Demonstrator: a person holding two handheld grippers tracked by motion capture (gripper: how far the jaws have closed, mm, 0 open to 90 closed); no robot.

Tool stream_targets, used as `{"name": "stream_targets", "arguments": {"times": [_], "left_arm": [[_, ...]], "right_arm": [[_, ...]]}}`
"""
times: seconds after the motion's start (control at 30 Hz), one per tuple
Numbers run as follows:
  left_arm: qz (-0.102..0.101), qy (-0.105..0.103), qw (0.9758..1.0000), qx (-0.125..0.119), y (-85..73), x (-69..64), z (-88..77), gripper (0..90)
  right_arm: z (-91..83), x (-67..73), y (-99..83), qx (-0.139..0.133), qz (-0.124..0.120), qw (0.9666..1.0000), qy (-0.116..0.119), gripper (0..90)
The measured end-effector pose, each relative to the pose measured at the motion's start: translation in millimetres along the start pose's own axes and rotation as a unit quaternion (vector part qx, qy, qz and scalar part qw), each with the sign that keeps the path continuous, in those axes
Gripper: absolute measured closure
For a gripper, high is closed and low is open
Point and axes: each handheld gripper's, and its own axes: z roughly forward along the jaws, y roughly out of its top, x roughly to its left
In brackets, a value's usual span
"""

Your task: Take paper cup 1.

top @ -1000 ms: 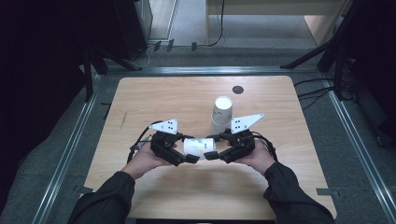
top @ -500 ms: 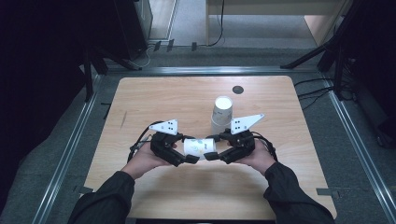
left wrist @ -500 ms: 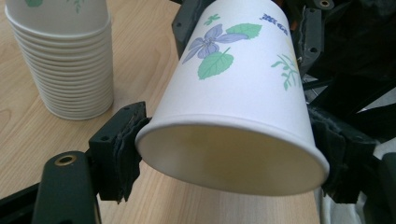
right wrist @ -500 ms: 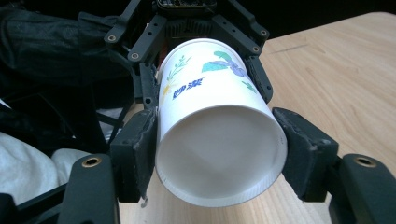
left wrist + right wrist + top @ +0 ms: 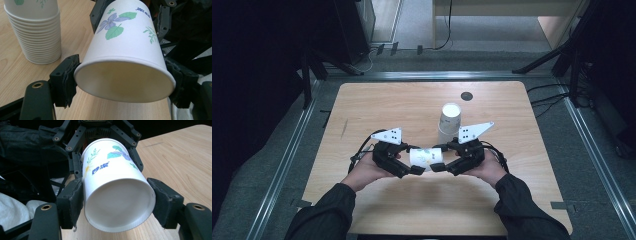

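Wooden table (image 5: 377, 107), cup stack (image 5: 33, 30) ribbed, perhaps twenty.

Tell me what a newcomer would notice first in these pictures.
First, the flowered paper cup held on its side over the near middle of the wooden table, between the left hand-held gripper at its open rim and the right hand-held gripper at its base. The left one's jaws have just been closing on the rim, and the right one's have been opening around the base. Behind them stands an upside-down stack of cups.
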Motion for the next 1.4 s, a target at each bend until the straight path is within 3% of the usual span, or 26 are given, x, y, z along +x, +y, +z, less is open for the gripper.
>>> {"name": "stream_targets", "arguments": {"times": [0.3,0.53,0.7,0.77,0.9,1.1,1.17,1.23,1.27,1.3,1.33,1.4], "left_arm": [[-0.003,0.003,1.0000,0.001,1.1,1.3,-3.7,23.3],[-0.002,0.005,0.9998,0.021,6.3,2.9,-8.2,23.5],[0.004,0.014,0.9984,0.055,16.1,5.1,-13.6,23.6],[0.010,0.022,0.9960,0.086,24.9,5.6,-17.3,23.6],[0.019,0.029,0.9919,0.122,36.1,7.2,-21.1,23.6],[0.035,0.032,0.9847,0.167,50.7,7.1,-23.6,23.6],[0.036,0.033,0.9835,0.174,52.1,6.6,-23.0,23.6],[0.044,0.036,0.9792,0.195,55.4,5.7,-21.7,23.6],[0.046,0.038,0.9777,0.202,56.4,5.4,-21.0,23.6],[0.046,0.038,0.9777,0.202,56.4,5.4,-21.0,23.6],[0.045,0.039,0.9749,0.215,58.2,5.0,-19.6,23.6],[0.045,0.038,0.9720,0.227,60.0,5.0,-18.2,23.6]], "right_arm": [[-1.0,-0.8,0.2,0.005,0.007,1.0000,-0.002,29.0],[-3.9,0.5,-0.9,0.019,0.005,0.9997,-0.014,27.9],[-4.8,1.1,-1.6,0.025,-0.002,0.9994,-0.025,27.9],[-4.4,1.6,-2.0,0.030,-0.002,0.9992,-0.028,27.9],[-3.7,1.5,-1.8,0.031,-0.004,0.9990,-0.033,27.9],[-1.5,1.5,-1.3,0.034,-0.004,0.9987,-0.037,28.0],[-0.7,1.2,-1.3,0.036,-0.005,0.9986,-0.038,27.9],[1.2,0.8,-1.0,0.038,-0.008,0.9985,-0.039,27.5],[1.6,0.8,-0.8,0.039,-0.007,0.9985,-0.039,27.3],[1.6,0.8,-0.8,0.039,-0.007,0.9985,-0.039,27.3],[3.1,1.1,-0.5,0.042,-0.008,0.9982,-0.042,26.9],[4.9,1.1,-0.3,0.044,-0.013,0.9980,-0.044,26.9]]}}
